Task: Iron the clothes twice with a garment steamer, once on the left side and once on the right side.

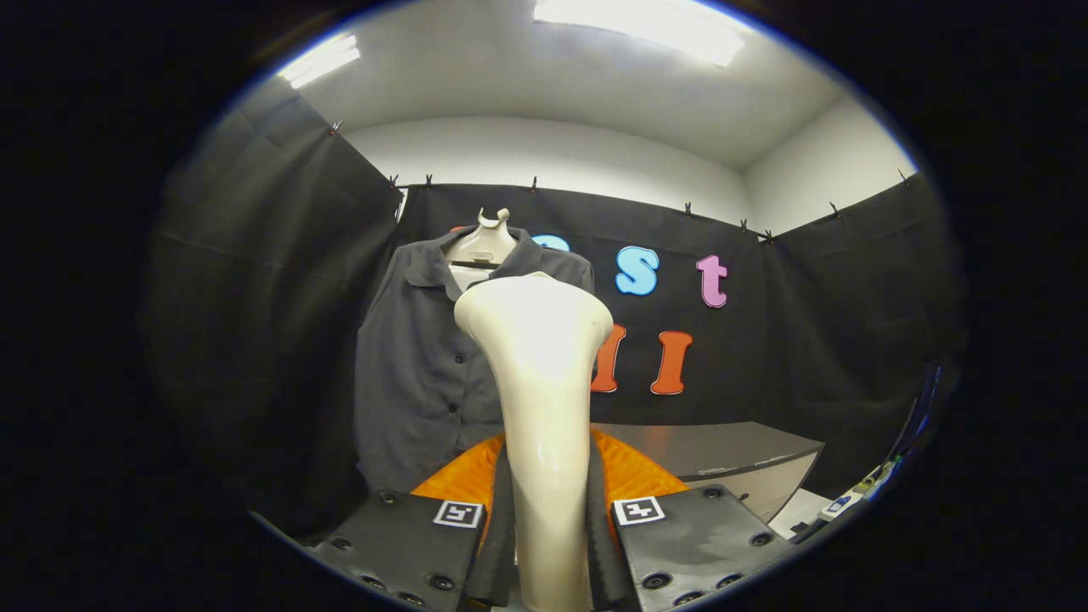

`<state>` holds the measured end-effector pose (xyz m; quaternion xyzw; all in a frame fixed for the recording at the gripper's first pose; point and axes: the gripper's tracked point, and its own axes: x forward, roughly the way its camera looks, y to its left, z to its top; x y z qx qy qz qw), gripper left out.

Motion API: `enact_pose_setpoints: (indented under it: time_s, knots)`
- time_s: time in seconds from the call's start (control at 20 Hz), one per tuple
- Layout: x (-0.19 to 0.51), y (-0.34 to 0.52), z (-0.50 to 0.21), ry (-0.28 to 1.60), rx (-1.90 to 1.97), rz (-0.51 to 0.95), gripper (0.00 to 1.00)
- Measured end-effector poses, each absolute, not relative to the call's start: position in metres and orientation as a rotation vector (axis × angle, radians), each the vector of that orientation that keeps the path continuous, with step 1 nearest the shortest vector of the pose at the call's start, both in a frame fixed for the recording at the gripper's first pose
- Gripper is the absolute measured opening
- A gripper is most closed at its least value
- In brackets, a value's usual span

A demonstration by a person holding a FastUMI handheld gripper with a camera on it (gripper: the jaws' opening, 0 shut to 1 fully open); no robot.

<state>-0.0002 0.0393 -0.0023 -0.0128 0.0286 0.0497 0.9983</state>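
While the claw is squeezed tight on the handle of the garment steamer, the steamer stands straight up between the two fingers, with its wide head at the top. The shirt hangs beyond it on a hanger form, a bit to the left, and the steamer head is not touching the cloth yet.

What could go wrong? The handle looks smooth and shiny, so I think it could slip or twist in the claw if it gets pushed hard on the shirt. The shirt hangs loose, so a push could make it swing away or bunch up, and then one side may get missed.

The steamer is cream plastic, thin at the handle and fat and round at the head. The shirt is dark grey, soft, with a collar and small buttons down the front. A grey counter with a flat top sits off to the right.
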Motion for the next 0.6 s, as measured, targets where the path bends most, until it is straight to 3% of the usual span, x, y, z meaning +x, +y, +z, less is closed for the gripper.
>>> enact_pose_setpoints:
  time_s: [0.6]
  knots:
    - [-0.0067, 0.0458, -0.0064, 0.061, -0.028, 0.118, 0.42]
